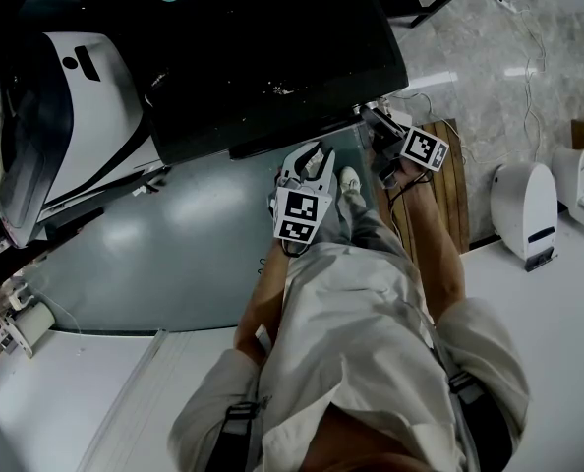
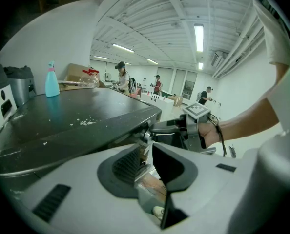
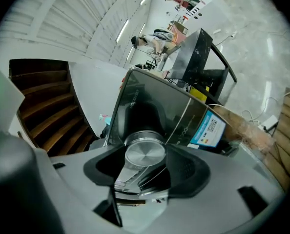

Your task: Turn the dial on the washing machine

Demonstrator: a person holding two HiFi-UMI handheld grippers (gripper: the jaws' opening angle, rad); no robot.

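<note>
Grey stone floor, white tabletop near, dark-topped washing machine (image 1: pixel 272 57) far-centre. R gripper (image 1: pixel 376 126) is up at the machine's front panel, jaws closed round the silver dial (image 3: pixel 145 155), which sits right between them. L gripper (image 1: pixel 310 160) hangs just left of it, jaws apart, nothing in them. Blue spray bottle (image 2: pixel 51 81) on the lid's far side.

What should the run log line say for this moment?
right gripper: jaws shut on silver dial | left gripper: jaws open, empty | washing machine: dial on its dark front panel
</note>
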